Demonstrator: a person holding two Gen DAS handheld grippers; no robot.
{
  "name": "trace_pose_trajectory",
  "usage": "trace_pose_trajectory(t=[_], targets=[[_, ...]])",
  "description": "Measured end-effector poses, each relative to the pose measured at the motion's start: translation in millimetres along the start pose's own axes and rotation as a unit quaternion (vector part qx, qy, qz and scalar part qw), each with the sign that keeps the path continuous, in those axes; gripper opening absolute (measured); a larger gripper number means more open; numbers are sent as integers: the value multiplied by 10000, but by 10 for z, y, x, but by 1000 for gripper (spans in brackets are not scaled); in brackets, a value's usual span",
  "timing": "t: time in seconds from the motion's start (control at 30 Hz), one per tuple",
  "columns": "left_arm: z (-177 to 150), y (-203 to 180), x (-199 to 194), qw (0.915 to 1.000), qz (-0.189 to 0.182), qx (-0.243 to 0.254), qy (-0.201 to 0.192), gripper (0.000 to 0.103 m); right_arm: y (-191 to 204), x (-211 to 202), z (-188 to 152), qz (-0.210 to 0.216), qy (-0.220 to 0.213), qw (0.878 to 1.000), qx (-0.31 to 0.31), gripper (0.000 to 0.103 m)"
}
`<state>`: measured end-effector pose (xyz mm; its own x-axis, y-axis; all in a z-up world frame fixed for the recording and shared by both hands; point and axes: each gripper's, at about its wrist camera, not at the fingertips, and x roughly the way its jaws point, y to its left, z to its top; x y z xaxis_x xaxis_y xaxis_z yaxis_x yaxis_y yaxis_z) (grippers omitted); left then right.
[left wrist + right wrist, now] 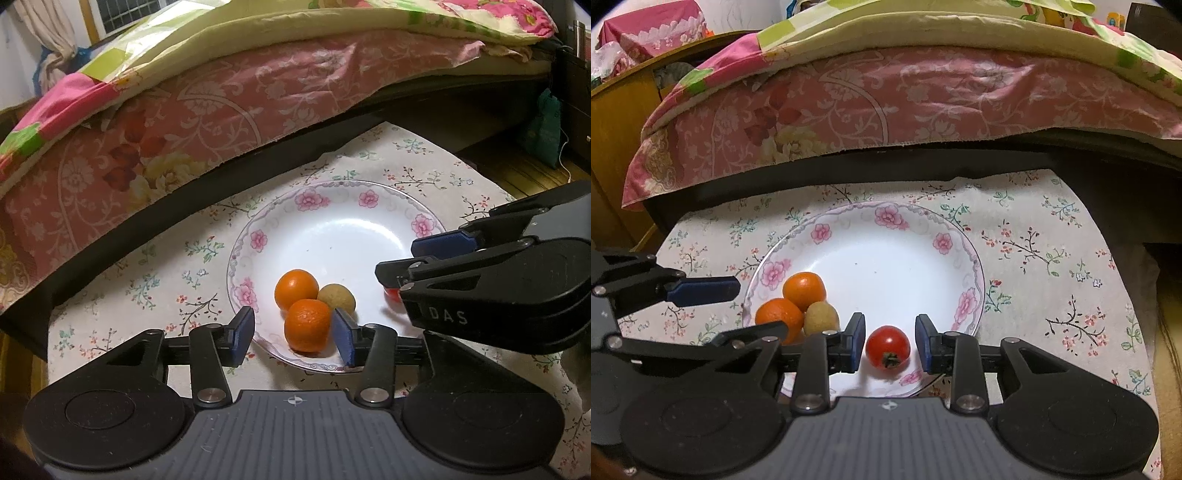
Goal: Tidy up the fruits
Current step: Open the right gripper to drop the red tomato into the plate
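Right wrist view shows your right gripper [890, 345] open around the tomato [887, 347] on the plate [886, 218], seemingly just placed. Your left gripper [293, 330] stands open at the near orange [307, 325]. Next, lift both straight up.

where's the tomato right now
In the right wrist view the tomato lies on the plate near its front rim, between the open right gripper fingers, right of the kiwi.
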<state>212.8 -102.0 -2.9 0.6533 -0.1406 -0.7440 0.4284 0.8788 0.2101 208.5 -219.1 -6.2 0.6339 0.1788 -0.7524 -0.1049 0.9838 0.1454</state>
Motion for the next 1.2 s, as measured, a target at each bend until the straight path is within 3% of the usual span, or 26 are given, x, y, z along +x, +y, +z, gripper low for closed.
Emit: trace_pose_trajectory(t=[0.83,1.2], targets=[[-110,63,-298,9997,219,-71,-53,72,135,-261,-47,73,-164,9998,-111,33],[-333,49,-505,9994,281,-192,77,76,279,-526,-164,114,-207,9995,-210,34]])
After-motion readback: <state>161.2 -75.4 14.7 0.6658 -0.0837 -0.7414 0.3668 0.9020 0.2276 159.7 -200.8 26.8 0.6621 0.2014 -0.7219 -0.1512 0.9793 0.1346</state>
